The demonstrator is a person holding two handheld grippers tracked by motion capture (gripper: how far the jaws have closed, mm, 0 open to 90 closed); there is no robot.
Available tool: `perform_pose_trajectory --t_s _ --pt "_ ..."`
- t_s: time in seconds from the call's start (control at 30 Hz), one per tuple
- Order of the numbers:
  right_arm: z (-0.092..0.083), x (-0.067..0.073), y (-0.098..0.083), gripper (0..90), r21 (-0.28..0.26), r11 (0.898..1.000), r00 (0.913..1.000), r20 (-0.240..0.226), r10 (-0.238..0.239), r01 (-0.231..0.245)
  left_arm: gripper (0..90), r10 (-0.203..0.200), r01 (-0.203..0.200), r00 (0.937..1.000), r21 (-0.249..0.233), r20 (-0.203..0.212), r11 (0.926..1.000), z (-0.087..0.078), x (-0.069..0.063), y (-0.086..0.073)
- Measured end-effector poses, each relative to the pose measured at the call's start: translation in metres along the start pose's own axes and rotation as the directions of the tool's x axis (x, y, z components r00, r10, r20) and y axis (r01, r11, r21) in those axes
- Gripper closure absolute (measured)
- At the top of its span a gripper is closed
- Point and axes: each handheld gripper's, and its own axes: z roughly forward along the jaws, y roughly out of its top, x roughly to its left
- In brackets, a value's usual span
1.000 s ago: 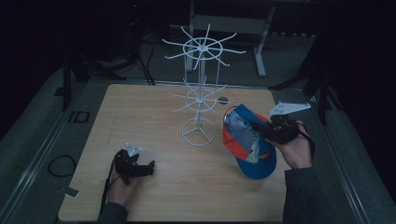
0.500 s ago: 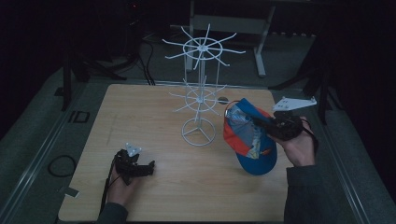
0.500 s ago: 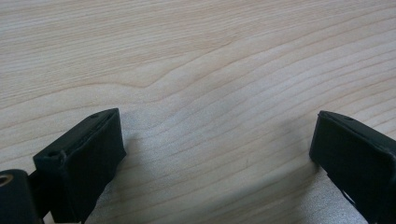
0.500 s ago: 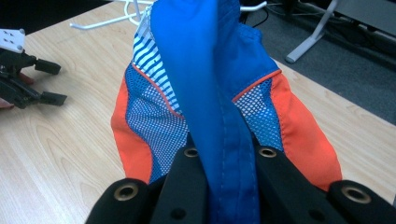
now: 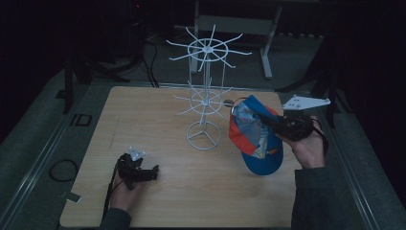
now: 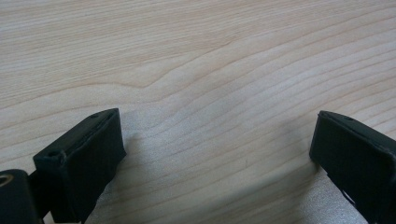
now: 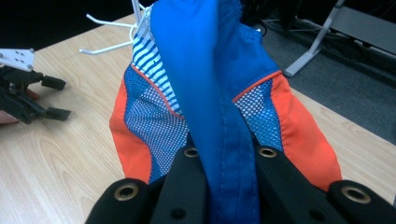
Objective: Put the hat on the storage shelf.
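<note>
Inferred task: none is stated; the layout suggests hanging the cap [image 5: 256,139] on the white wire rack [image 5: 205,96] (a judgement, not a given).

Cap position: in the high view it is off the table at the right side, just right of the rack's base ring, with its blue brim hanging down toward the near edge. Whether its top edge touches the lower ring of hooks cannot be told.

Cap detail: in the right gripper view a blue fabric band runs up from between the jaws, flanked by orange panels and blue-and-white mesh.

Right gripper [image 5: 287,125]: jaws closed tight on the blue band of the cap; the person's hand [image 5: 306,146] carries it beside the rack.

Left gripper [image 5: 139,171]: resting low on the wooden table [image 5: 143,115] at the near left, well apart from the cap. In the left gripper view the jaws stand wide apart with bare wood between them (nothing held).

Rack: upright at the table's centre back, two tiers of hooks, all apparently bare.

Done so far: the cap is grasped and raised to about the level of the lower tier.

Remaining: the cap is not yet on a hook. It still has to be brought over a prong, seated there, and released.

Likely difficulty: the fabric is soft and pinched flat (an opening may be hard to present to a thin prong).
</note>
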Motion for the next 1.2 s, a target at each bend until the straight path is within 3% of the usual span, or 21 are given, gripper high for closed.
perform_pose_trajectory --t_s 1.2 --pt "-0.014 0.004 0.032 88.7 -0.102 0.994 0.9993 0.029 -0.023 0.025 3.4 0.000 0.000 1.0000 -0.004 0.003 1.0000 0.000 -0.001 0.000"
